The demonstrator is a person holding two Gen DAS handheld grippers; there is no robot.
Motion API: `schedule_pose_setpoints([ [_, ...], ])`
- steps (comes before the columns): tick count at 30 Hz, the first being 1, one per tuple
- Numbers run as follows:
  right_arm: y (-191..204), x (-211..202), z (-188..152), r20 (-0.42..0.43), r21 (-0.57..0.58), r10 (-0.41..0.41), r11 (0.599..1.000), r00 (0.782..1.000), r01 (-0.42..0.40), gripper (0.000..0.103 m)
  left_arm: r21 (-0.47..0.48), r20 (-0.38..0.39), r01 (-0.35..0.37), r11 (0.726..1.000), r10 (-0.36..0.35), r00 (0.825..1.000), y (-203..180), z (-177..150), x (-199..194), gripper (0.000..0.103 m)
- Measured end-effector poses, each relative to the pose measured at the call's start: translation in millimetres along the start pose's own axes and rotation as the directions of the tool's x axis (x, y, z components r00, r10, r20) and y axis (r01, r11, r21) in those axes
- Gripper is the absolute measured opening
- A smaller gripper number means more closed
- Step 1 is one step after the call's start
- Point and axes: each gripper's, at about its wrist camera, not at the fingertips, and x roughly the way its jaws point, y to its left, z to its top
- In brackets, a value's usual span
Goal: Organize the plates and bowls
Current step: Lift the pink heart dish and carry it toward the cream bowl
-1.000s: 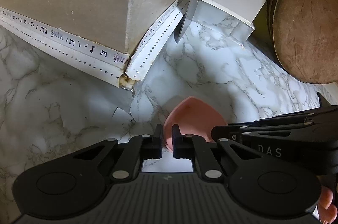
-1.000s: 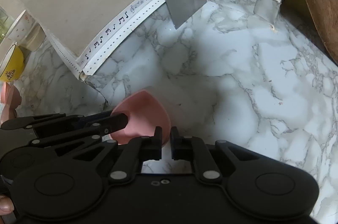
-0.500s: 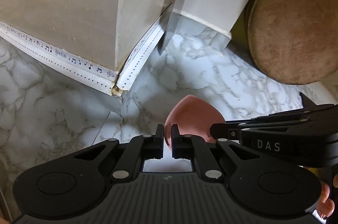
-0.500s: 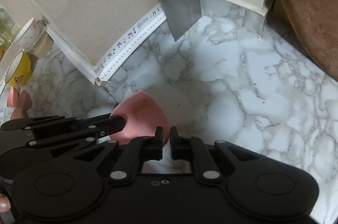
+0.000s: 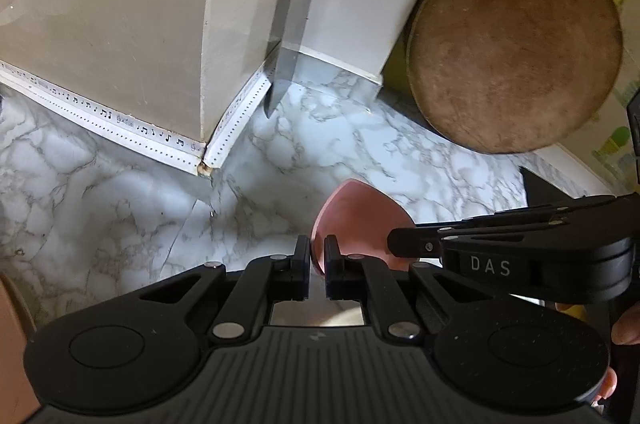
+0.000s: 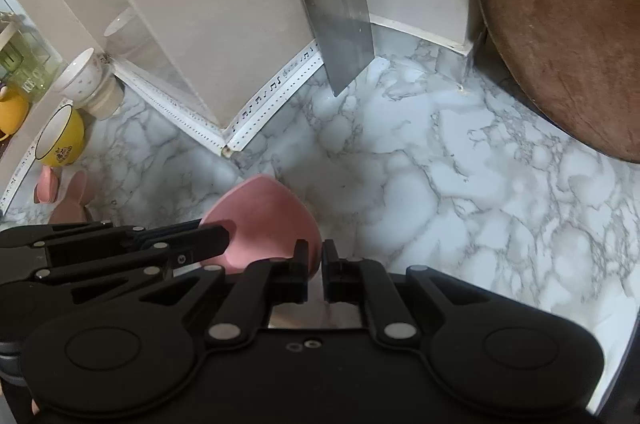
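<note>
A pink heart-shaped dish [image 5: 356, 212] hangs above the marble counter, held between both grippers. My left gripper [image 5: 317, 260] is shut on its left rim. The right gripper [image 5: 394, 238] reaches in from the right in the left wrist view. Seen from the right wrist, the same dish [image 6: 264, 212] has my right gripper [image 6: 315, 260] shut on its right rim, and the left gripper [image 6: 224, 238] pinches the opposite side. The near part of the dish is hidden behind the fingers.
A cleaver [image 6: 340, 36] leans in the wall corner, and a round wooden board [image 5: 516, 44] stands at the right. At the far left are a yellow bowl [image 6: 60, 136], a white dotted cup [image 6: 82, 78] and more pink dishes [image 6: 46, 186]. Below lies marble counter [image 6: 460, 164].
Both grippers have risen together with the pink dish, so the counter looks farther away. More of the wall, cleaver and left-hand bowls has come into view.
</note>
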Motion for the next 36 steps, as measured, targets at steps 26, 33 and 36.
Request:
schedule_pose_setpoints([
  [26, 21.4, -37.0, -70.0, -0.011, 0.026, -0.024, 0.999, 1.0, 0.025, 0.008, 0.069, -0.074, 0.054, 0.996, -0.048, 0.996, -13.3, -61.8, -41.1, 0.006],
  [33, 23.1, -25.9, -82.8, -0.038, 0.023, -0.028, 0.999, 0.999, 0.029, 0.008, 0.088, -0.107, 0.04, 0.995, -0.03, 0.994, -11.1, -73.8, -30.2, 0.006],
  [36, 23.7, -20.9, -86.5, -0.048, 0.014, -0.032, 0.999, 0.998, 0.033, 0.008, 0.094, -0.122, 0.036, 0.995, -0.024, 0.992, -9.6, -76.7, -24.8, 0.006],
])
